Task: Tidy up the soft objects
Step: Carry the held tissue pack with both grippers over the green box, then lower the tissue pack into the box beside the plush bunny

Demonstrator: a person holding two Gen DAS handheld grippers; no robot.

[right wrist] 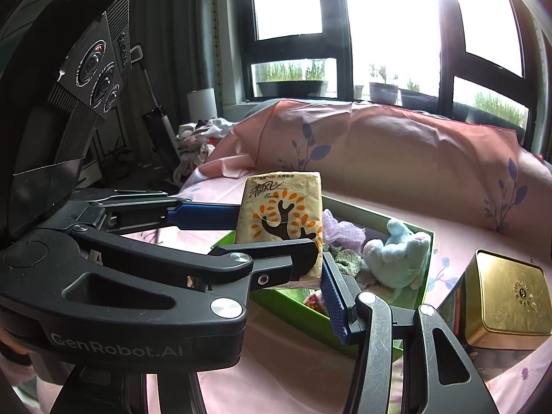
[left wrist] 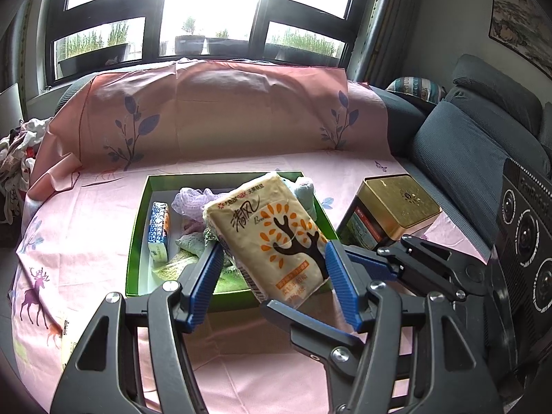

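A cream tissue pack [left wrist: 272, 238] [right wrist: 283, 214] with a tree print hangs tilted above the near edge of a green box [left wrist: 138, 234] [right wrist: 427, 241]. My left gripper [left wrist: 273, 248] is shut on it, with a blue pad pressed on each long side. My right gripper [left wrist: 310, 283] comes in from the right and is shut on the pack's lower end. In the right wrist view only one of its fingers [right wrist: 333, 296] shows; the left gripper's body hides the other. The box holds a small tissue pack [left wrist: 158, 231], a lilac cloth [left wrist: 188, 200], green towels [left wrist: 186, 248] and a pale blue plush [right wrist: 396, 258].
A gold tin [left wrist: 396, 207] [right wrist: 507, 296] stands right of the box on the pink printed sheet [left wrist: 86, 241]. A grey sofa [left wrist: 465, 158] runs along the right. A pile of clothes [left wrist: 17, 151] lies far left. Another pack [left wrist: 67, 338] sits at the sheet's near-left edge.
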